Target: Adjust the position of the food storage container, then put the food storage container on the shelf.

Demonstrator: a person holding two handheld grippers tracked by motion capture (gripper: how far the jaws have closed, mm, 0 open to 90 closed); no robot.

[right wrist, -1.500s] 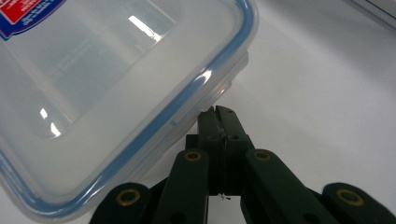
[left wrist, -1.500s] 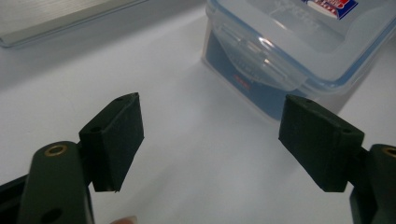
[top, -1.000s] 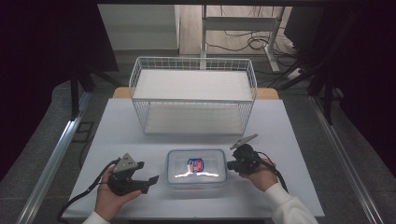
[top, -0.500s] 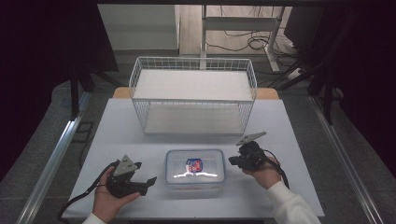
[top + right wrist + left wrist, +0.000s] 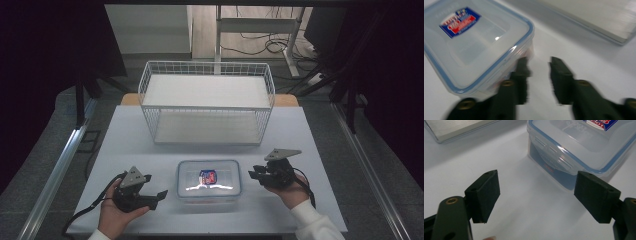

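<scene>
Centrally near the counter's (image 5: 300,130) front edge sits a lidded box (image 5: 208,179), flanked by the wide-spread left claw (image 5: 159,198) and narrowly parted right claw (image 5: 255,175), seemingly positioned for its side latches.

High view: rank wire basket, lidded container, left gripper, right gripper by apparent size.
1. Wire basket, clearly largest.
2. Lidded container.
3. Left gripper and right gripper: both smaller than the container and too alike to rank.
</scene>
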